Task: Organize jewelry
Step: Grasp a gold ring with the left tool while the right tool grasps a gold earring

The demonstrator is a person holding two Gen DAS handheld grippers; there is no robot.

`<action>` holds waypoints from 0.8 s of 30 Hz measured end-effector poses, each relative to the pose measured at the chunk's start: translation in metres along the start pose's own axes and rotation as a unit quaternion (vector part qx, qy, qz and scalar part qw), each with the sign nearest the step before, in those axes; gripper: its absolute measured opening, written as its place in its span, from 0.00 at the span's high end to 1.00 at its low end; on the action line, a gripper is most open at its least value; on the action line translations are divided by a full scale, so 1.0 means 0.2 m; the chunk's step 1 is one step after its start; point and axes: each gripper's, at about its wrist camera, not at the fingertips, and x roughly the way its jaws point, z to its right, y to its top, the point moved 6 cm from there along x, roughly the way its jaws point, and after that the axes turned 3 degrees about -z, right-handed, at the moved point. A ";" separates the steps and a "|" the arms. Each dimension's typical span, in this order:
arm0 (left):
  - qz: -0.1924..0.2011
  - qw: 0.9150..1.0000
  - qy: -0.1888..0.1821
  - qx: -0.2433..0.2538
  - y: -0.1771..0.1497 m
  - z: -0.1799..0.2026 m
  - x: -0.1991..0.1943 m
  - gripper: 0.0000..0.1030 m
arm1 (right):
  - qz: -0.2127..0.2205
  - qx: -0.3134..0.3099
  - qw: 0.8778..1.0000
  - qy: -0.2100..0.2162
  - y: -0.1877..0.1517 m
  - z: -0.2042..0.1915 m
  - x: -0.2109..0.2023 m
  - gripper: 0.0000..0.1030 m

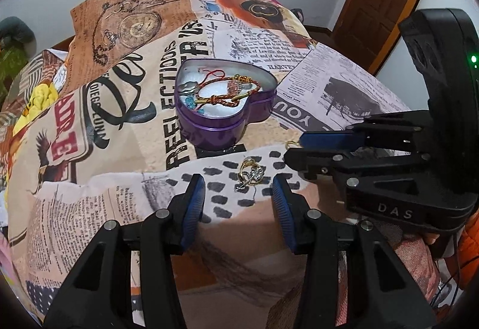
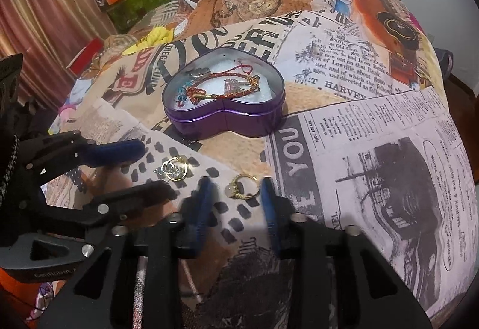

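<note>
both grippers, left gripper (image 1: 238,194) and right gripper (image 2: 236,197), stood agape, empty, straddling the gold earring (image 1: 249,175) and gold ring (image 2: 242,186) before the heart tin (image 2: 223,107); thin jewelry risked slipping sideways.

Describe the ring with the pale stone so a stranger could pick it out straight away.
Start at the purple heart-shaped tin on the newspaper-print cloth. Come toward the camera onto the patch of black dashes, where two gold pieces lie loose. The ring is the right-hand one, between the right gripper fingers: a plain band with one pale oval stone, unlike the openwork gold ring to its left.
</note>
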 end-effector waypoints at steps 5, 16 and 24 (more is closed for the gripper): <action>0.001 1.000 0.006 0.016 0.02 0.03 0.02 0.56 | 0.008 0.003 1.000 0.001 0.00 0.01 -0.02 0.91; 0.004 0.999 0.012 0.031 0.04 0.06 0.04 0.66 | 0.020 0.017 1.000 -0.007 -0.01 0.07 -0.06 0.91; 0.015 0.999 0.012 0.035 0.05 0.07 0.01 0.86 | 0.027 0.021 0.999 -0.003 -0.01 0.08 -0.07 0.91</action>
